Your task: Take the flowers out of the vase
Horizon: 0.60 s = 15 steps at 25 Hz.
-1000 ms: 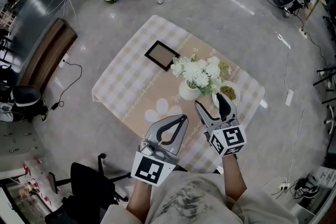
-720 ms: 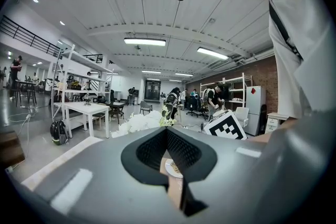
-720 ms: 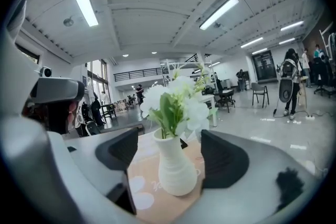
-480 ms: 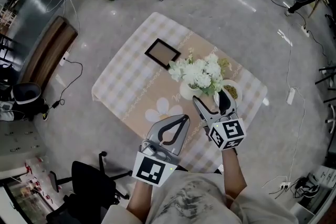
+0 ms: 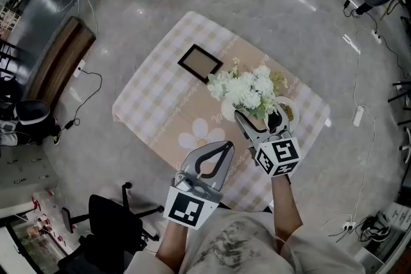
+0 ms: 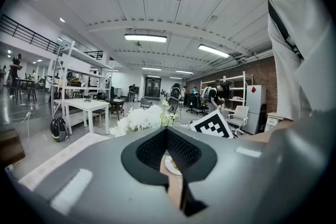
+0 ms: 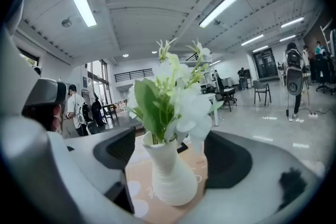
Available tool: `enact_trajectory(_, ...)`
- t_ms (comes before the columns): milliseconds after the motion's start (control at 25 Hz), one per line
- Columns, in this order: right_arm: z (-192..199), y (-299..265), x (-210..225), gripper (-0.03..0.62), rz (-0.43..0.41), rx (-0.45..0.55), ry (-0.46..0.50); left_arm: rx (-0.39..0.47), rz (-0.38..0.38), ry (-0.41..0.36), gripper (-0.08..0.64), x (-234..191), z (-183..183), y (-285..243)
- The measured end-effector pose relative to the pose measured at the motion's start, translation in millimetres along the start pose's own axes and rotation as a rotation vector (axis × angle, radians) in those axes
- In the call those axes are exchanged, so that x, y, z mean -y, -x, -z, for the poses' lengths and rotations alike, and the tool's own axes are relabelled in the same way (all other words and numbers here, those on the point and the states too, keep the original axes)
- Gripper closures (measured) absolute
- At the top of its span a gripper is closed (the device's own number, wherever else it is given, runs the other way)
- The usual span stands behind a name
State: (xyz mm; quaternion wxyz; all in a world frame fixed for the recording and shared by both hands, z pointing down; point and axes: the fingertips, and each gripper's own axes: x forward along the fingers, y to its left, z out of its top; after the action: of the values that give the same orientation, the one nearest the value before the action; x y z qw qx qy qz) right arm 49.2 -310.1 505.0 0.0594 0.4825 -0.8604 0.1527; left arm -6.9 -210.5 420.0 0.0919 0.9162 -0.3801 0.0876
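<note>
From the head view, the white flowers (image 5: pixel 249 90) sit in their pale vase (image 5: pixel 227 113) near the middle of the checked tabletop (image 5: pixel 154 99). The right gripper (image 5: pixel 257 117) is right up at them with its jaws spread, while the left gripper (image 5: pixel 221 149) hangs back over the tabletop's near edge. Over to the left gripper view: its jaws meet at the tips with nothing between them, and the flowers are well ahead, so this one looks idle. Now the right gripper view, and here's the story: the jaws have just been opening and stand wide apart on either side of the vase's body, pads clear of it, blooms above. This reads as the approach, with no grasp yet. Next move, I'd say, is to come up to the stems just above the vase's lip, close there and lift straight up, perhaps with the left gripper steadying the vase.
</note>
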Motion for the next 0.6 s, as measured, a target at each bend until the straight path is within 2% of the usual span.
enact_trajectory(360, -6.5, -10.7, 1.2, 0.199, -0.044, 0.026, 0.002, -0.018, -0.005, 0.003, 0.551, -2.2, 7.0, -3.3)
enact_trajectory(600, -14.5, -15.5, -3.0, 0.199, -0.105, 0.043, 0.044, -0.027, -0.008, 0.008, 0.551, -2.4, 8.4, -5.2)
